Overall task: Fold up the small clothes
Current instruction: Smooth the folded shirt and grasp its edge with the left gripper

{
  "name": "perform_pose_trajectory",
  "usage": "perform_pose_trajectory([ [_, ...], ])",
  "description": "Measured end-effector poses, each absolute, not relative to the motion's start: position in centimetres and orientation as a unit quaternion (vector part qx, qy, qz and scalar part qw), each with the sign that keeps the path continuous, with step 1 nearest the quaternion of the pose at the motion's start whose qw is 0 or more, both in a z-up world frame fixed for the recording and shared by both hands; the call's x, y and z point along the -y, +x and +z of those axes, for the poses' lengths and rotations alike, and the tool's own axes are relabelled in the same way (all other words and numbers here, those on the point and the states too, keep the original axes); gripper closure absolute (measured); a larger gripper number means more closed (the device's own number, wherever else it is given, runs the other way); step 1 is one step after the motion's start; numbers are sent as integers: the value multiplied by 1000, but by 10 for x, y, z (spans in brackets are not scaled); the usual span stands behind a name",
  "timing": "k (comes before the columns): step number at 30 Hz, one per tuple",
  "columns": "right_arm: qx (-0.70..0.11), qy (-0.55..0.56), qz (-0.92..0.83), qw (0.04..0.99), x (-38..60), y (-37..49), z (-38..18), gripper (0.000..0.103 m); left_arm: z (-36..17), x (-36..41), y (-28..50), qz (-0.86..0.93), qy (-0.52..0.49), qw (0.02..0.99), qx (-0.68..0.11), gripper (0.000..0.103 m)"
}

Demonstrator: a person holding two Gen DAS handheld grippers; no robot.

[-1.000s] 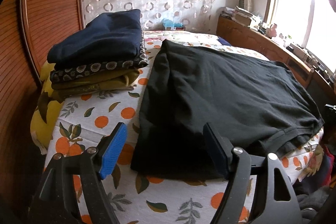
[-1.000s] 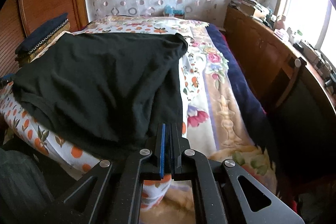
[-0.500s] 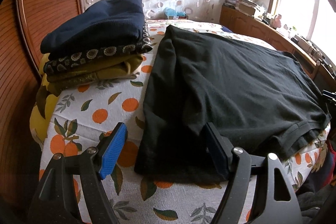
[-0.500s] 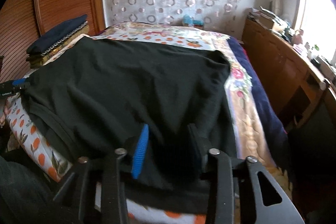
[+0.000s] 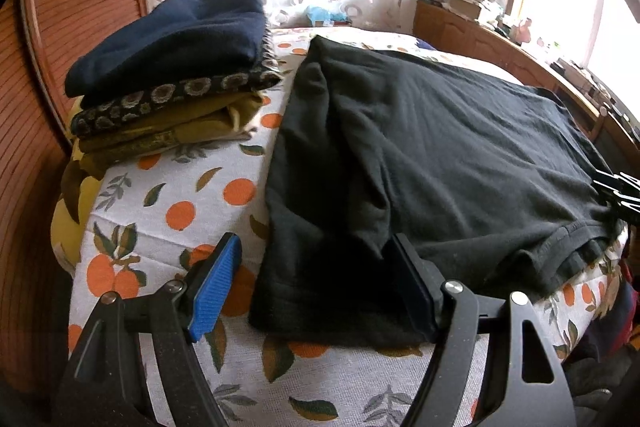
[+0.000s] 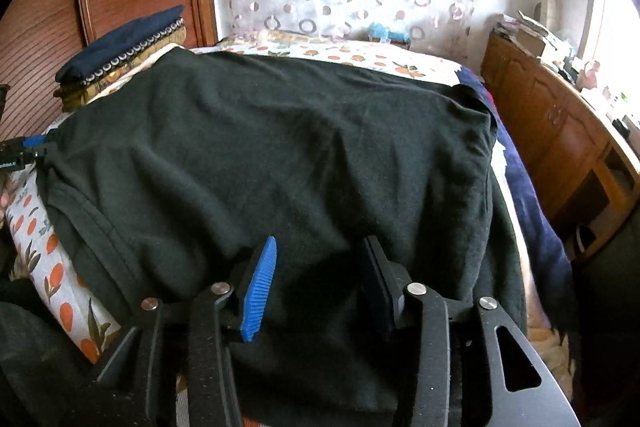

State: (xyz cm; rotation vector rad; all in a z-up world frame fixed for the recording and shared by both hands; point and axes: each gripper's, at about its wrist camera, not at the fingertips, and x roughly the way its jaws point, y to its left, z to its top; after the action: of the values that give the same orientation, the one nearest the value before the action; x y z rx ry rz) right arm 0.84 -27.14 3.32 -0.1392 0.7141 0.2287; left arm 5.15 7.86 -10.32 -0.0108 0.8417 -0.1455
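Across the centre and right of the left wrist view, the black garment lies spread on the orange-print bedspread, long axis running from the near hem away toward the curtain at frame top. Left gripper is wide, holding nothing; its blue pad sits over bare bedspread and its dark pad over the cloth, so the garment's near-left corner lies right between the fingers. Right gripper is also parted, somewhat narrower, nothing pinched, with the garment filling the frame directly ahead and under the fingers at bottom centre. Judgement: each hand is lined up on one near corner, so the next move looks like a two-corner pinch and a fold away along the long axis; neither hand is clearly nearer. Left view alone shows the stack of folded clothes at upper left, apart from the garment's left edge, and the wrinkled ridge down that edge. Right view alone shows the garment's right edge draping toward the blue blanket at right. Risk: the pinch could catch bedspread too.
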Motion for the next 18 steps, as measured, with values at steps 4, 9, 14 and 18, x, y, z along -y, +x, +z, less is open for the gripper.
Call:
perform_pose_trajectory([
  [4,-334,-66,111,934,267,5,28,53,-102,-71,56,-101,5,904,-416,27],
  [9,-321,-65,110,938,264,-2,27,52,-101,-70,57,-102,6,906,-411,49],
  [14,-311,-63,111,942,265,-6,24,51,-93,-69,53,-129,-6,910,-394,91],
  [18,-308,-61,109,943,264,-8,23,50,-70,-60,43,-145,-12,924,-354,91],
])
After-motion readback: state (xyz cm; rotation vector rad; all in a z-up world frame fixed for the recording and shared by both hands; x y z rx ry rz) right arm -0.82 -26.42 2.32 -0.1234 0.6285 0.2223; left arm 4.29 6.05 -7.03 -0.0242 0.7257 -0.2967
